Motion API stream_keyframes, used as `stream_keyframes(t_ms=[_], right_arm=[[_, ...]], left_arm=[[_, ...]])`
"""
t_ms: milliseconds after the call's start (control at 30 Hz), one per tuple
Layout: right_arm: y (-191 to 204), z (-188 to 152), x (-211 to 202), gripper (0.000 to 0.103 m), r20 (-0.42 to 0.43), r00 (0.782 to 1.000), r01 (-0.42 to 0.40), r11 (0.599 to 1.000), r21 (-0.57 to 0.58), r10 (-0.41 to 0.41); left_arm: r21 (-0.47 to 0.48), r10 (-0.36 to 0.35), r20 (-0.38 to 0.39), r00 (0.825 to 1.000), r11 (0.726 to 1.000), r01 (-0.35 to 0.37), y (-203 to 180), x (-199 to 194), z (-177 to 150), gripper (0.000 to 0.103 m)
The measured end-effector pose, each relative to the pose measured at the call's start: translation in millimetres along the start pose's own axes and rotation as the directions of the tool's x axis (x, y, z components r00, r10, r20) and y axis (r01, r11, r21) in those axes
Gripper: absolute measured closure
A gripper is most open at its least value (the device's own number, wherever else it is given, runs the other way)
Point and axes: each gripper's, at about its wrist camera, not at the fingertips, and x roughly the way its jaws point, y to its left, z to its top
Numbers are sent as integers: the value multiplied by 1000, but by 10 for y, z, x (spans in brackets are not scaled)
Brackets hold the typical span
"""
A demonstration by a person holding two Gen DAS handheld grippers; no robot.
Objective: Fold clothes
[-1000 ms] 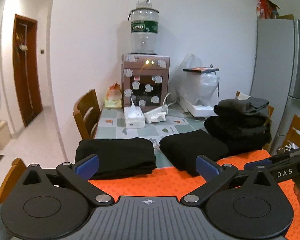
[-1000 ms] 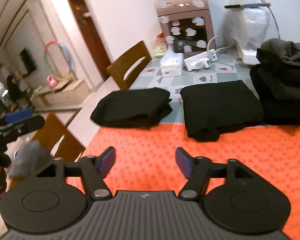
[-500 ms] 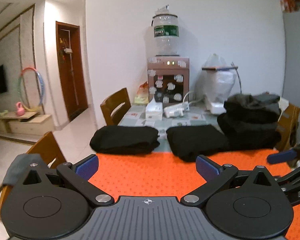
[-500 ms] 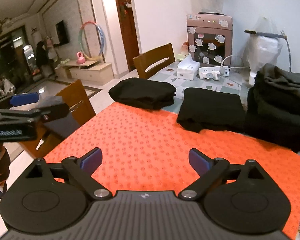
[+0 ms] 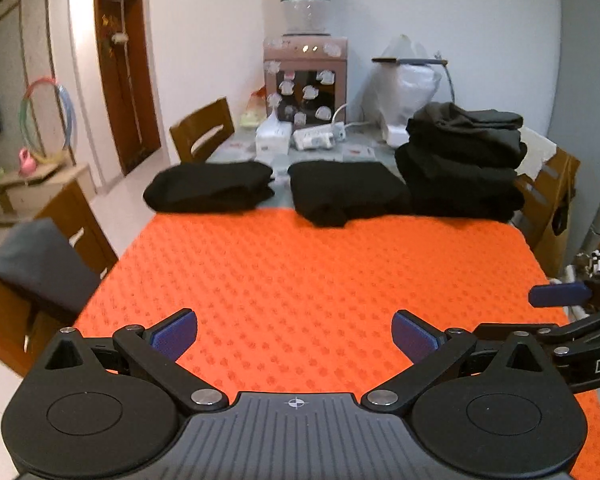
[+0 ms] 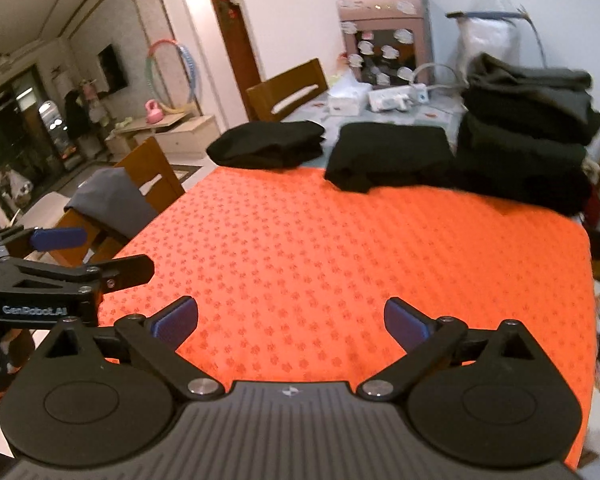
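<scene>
Orange mat (image 5: 320,280) is wide open; folded black clothes (image 5: 348,190) and the stack (image 5: 460,168) block its far edge, I think.

Right gripper (image 6: 291,318), jaws wide and empty, above the orange mat (image 6: 340,248); folded black clothes (image 6: 388,156) line the bench's far edge.

A mat (image 5: 320,272) covers the near part of the table (image 5: 360,154). Along its far edge lie three lots of clothes: a folded garment (image 5: 212,186) at eleven o'clock, a second folded garment (image 5: 346,190) at twelve just beside it, and a stack of clothes (image 5: 462,160) at one, touching the second. Behind them, a tissue box (image 5: 274,140) and a power strip (image 5: 320,138) stand before the water dispenser (image 5: 305,76). A chair (image 5: 44,276) draped with cloth stands at nine.
</scene>
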Motion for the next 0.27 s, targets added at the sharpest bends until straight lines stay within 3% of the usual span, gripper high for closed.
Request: stream_keyframes(t_ms=[267], right_arm=[[-83,-72,-125,2,45,998,52,998,37,-53]], left_arm=[[7,37,-10,999,999,-37,-94,5,-41,0]])
